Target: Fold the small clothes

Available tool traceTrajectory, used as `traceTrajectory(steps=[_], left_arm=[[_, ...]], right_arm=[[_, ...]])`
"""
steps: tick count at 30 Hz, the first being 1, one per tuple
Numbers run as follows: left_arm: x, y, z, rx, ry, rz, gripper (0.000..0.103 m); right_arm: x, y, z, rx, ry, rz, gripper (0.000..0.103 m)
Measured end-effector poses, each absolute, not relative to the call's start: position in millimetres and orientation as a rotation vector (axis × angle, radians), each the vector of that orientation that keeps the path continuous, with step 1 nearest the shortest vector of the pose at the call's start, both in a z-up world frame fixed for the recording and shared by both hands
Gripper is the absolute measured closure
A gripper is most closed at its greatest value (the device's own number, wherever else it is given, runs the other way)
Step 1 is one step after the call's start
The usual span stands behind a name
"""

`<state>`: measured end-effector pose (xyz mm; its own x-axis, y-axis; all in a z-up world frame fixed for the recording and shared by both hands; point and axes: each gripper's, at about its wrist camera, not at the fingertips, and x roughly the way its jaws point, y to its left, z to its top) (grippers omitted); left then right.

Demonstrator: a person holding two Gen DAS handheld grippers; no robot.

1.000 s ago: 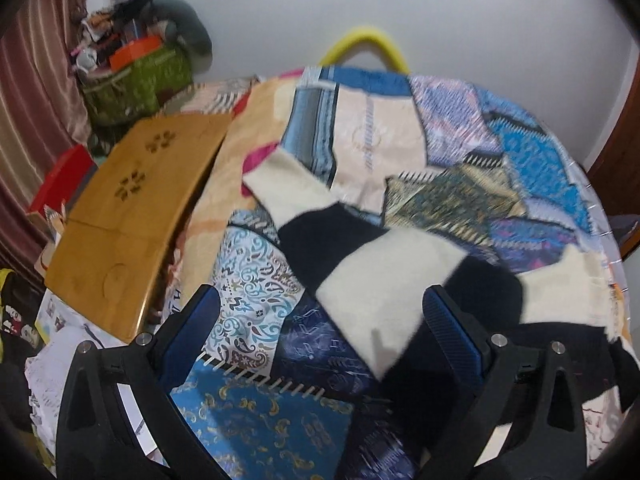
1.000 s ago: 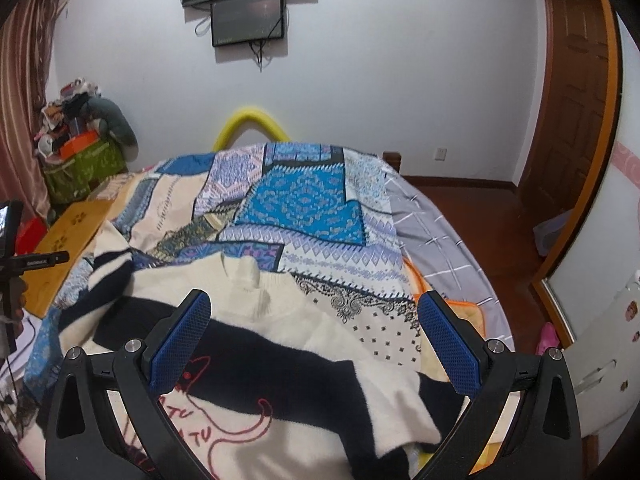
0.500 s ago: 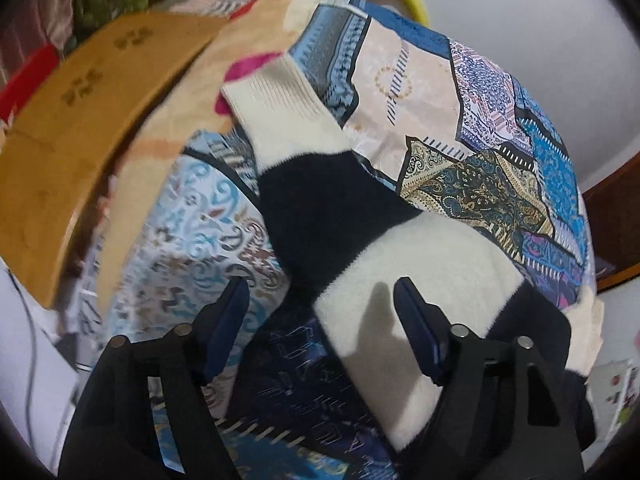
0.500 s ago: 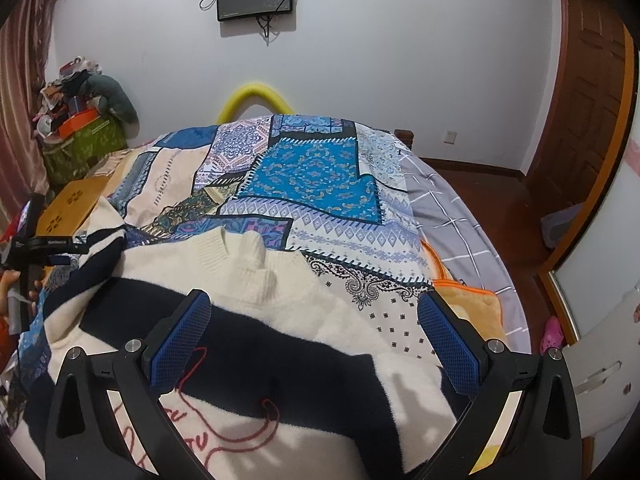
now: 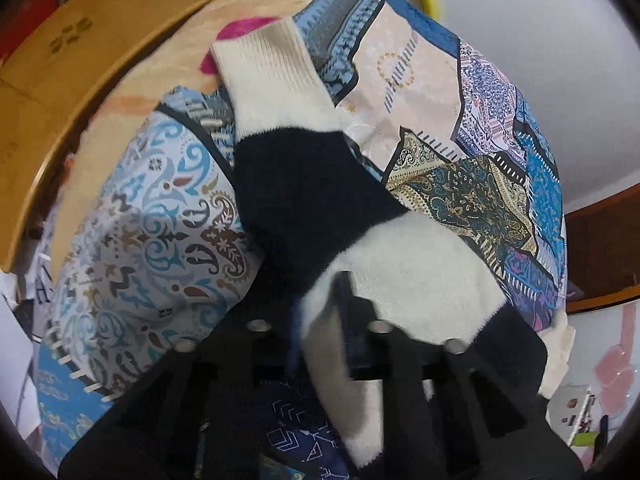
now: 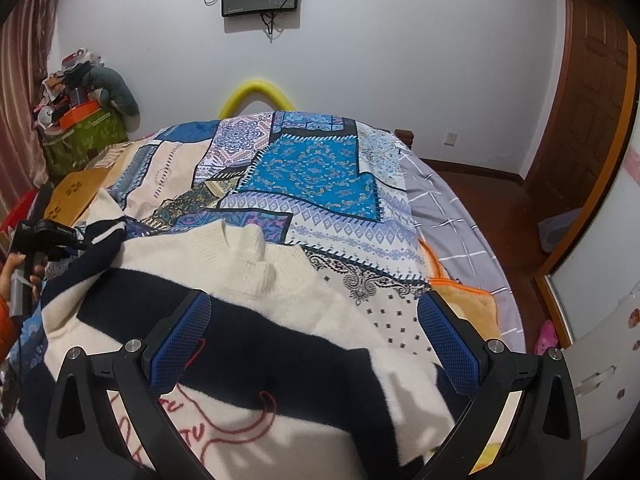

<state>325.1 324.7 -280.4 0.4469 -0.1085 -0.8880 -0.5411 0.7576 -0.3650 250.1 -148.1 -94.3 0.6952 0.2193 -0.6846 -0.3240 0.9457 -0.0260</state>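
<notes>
Your left gripper [image 5: 320,320] has its jaws pinched tight on the cream band of the sweater's sleeve [image 5: 296,184], which runs from the gripper toward its ribbed cuff across the patchwork bedspread [image 5: 148,216]. Your right gripper [image 6: 312,340] hangs wide apart, nothing between its blue pads [image 6: 180,340] — it hovers over the striped cream-and-navy sweater [image 6: 248,320], spread flat on the bed, collar toward the far wall. Wooden lap table [image 5: 60,64] lies beside the sleeve's side of the bed.
</notes>
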Motion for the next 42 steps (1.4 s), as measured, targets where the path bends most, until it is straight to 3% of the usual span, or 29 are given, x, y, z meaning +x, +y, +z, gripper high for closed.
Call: traceTrajectory(steps=[19,33,35,37,42], left_arm=[[285.5,206.9,-119.2,-0.332,0.815,0.123,0.095],[279.0,82.2,-112.0,-0.169,0.830,-0.029,0.095],[280.1,68.5,-117.2,-0.139,0.841,-0.039,0.095],[280.8,55.5,-123.3,-0.112,0.857,-0.053,0.095],[281.7,35.2,-135.1,-0.080,0.890,-0.078,0.095]], right_arm=[[237.6,-222.9,-99.3,-0.140,0.853,0.191,0.000],[232.8,-239.7,-176.9,-0.017,1.093,0.287,0.003],[232.2,-242.3,-180.4,0.018,1.094,0.298,0.013],[233.3,-243.8,-182.6,0.039,1.099,0.306,0.032],[236.2,-248.3,-182.7,0.086,1.090,0.317,0.066]])
